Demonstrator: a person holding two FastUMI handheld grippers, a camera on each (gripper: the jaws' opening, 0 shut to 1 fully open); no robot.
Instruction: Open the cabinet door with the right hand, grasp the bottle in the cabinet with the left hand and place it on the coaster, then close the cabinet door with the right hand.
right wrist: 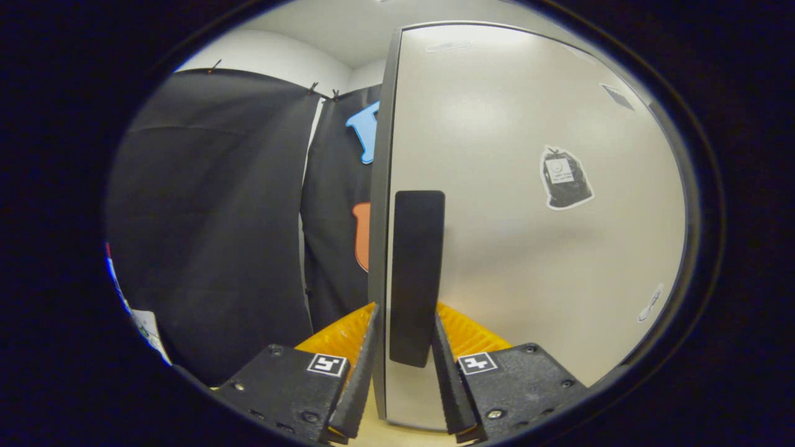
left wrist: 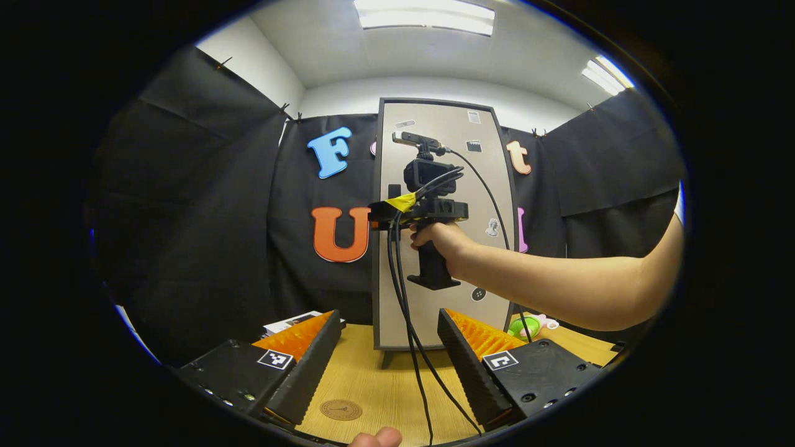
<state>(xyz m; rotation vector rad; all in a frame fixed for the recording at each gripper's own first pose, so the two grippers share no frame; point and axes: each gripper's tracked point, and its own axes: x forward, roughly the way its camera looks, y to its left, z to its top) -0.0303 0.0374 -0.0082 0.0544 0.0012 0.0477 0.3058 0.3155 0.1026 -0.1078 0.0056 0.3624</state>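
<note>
A tall grey cabinet [left wrist: 444,248] stands on the wooden table, its door [right wrist: 528,248] closed. No bottle shows. In the left gripper view a hand holds my right gripper [left wrist: 380,214] at the door's left edge, level with the dark handle [left wrist: 394,189]. In the right gripper view the handle [right wrist: 415,273] hangs between the fingers of my right gripper [right wrist: 405,347]. The right fingertip [right wrist: 442,347] touches it and a thin gap shows on the left. My left gripper [left wrist: 390,363] is open and holds nothing, low over the table, with the round brown coaster [left wrist: 341,410] just in front of it.
A green and pink object [left wrist: 528,326] lies on the table to the right of the cabinet. Printed papers [left wrist: 289,321] lie to the left, behind my left finger. The right forearm [left wrist: 559,285] crosses in from the right. A fingertip [left wrist: 376,438] shows at the bottom edge.
</note>
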